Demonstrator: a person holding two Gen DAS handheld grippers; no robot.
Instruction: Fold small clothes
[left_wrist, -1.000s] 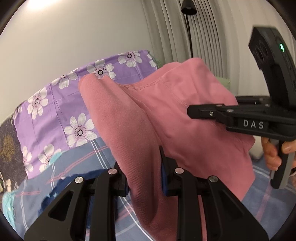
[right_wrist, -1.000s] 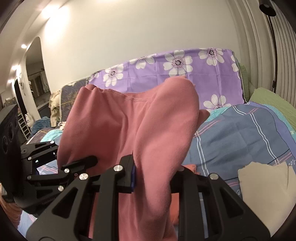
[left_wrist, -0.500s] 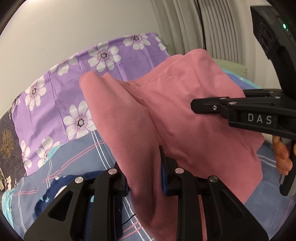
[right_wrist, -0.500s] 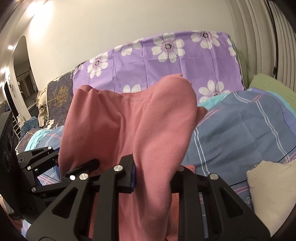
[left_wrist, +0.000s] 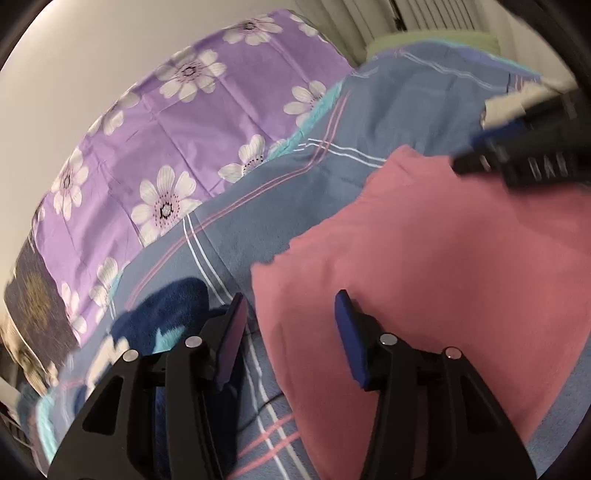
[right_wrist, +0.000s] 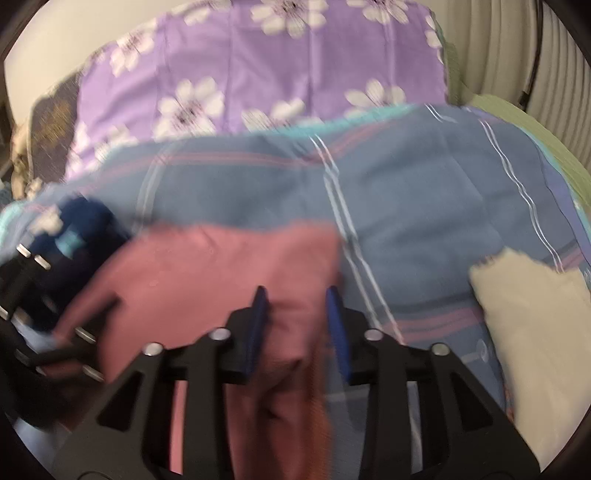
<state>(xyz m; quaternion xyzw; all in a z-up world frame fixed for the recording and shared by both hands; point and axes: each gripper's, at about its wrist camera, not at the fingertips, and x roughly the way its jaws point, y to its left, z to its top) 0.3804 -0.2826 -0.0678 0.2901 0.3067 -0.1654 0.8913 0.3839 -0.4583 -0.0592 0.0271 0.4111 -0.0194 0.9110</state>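
Note:
The pink garment (left_wrist: 424, 258) lies spread on the blue striped bedspread (left_wrist: 258, 206). My left gripper (left_wrist: 291, 325) is open, its fingers astride the garment's left edge. My right gripper (right_wrist: 297, 317) is open too, with a fold of the pink garment (right_wrist: 221, 280) lying between its fingers. The right gripper also shows blurred at the upper right of the left wrist view (left_wrist: 524, 158). The left gripper shows at the left edge of the right wrist view (right_wrist: 26, 295).
A dark blue garment (left_wrist: 166, 317) lies left of the pink one. A folded cream cloth (right_wrist: 532, 332) lies on the right of the bed. A purple flowered sheet (left_wrist: 177, 122) hangs behind, and a green cloth (right_wrist: 517, 122) lies at the far right.
Both grippers have lowered the pink garment from the air onto the bed and opened, letting it go. The views now tilt down at the bedspread.

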